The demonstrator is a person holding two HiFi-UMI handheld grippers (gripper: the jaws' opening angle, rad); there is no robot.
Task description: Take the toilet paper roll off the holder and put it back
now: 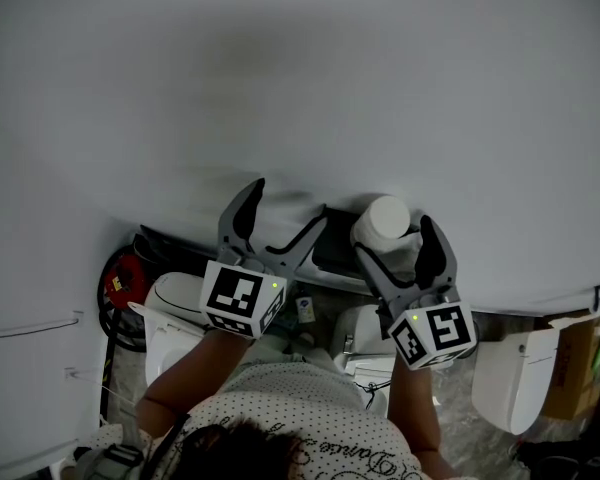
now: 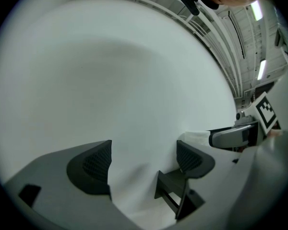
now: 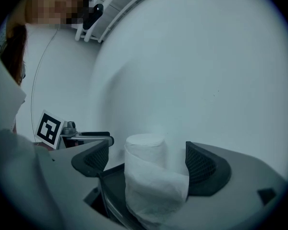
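A white toilet paper roll (image 1: 384,221) stands upright on a black holder (image 1: 332,252) fixed to the white wall. My right gripper (image 1: 395,240) is open with its jaws on either side of the roll (image 3: 151,176); the right pad (image 3: 198,166) lies close to the paper, while the left pad (image 3: 93,158) stands apart from it. The holder's black bracket (image 3: 108,193) shows under the roll. Left of the holder, my left gripper (image 1: 287,204) is open and empty against the wall. In the left gripper view the holder's end (image 2: 175,191) sits by the right jaw.
The white wall (image 1: 300,88) fills the space ahead. Below are a white toilet (image 1: 175,308) at the left, another white fixture (image 1: 515,373) at the right, a red object (image 1: 125,283) and a cardboard box (image 1: 577,363). The right gripper (image 2: 234,136) shows in the left gripper view.
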